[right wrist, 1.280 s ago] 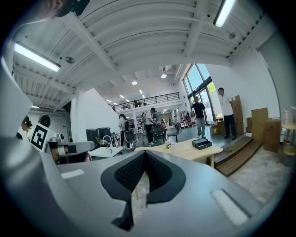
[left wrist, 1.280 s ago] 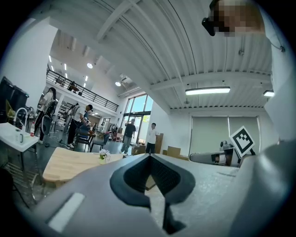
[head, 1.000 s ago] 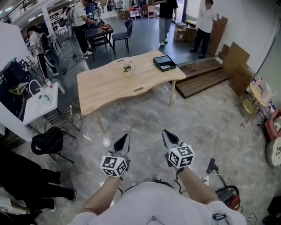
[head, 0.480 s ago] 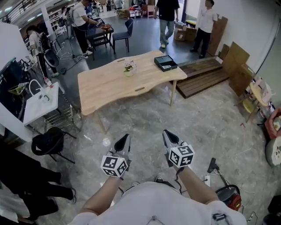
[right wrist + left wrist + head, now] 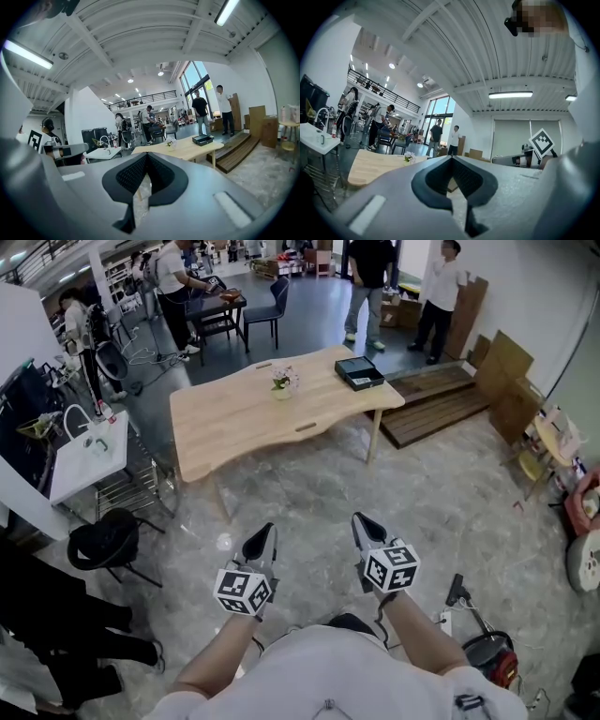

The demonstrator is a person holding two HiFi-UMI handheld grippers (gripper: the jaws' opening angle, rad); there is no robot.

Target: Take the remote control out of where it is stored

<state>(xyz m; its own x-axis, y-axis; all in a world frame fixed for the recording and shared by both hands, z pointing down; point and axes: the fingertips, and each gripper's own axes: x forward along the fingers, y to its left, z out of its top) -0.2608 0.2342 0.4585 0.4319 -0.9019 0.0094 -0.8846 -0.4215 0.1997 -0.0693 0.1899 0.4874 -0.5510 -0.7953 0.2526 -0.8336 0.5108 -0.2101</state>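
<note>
"Two grippers, both smooth grey plastic with ribbed black pads?"
"Yes. The left gripper [image 5: 263,536] and the right gripper [image 5: 362,521] hover side by side over the veined stone floor [image 5: 441,493], each with its jaws pressed together on nothing."
"And the remote control?"
"It cannot be made out. One flat black box [image 5: 360,373] lies at the far right corner of the one pale, wavy-edged wooden table [image 5: 234,418], well apart from both grippers. One small flower pot [image 5: 283,382] stands left of the box."
</note>
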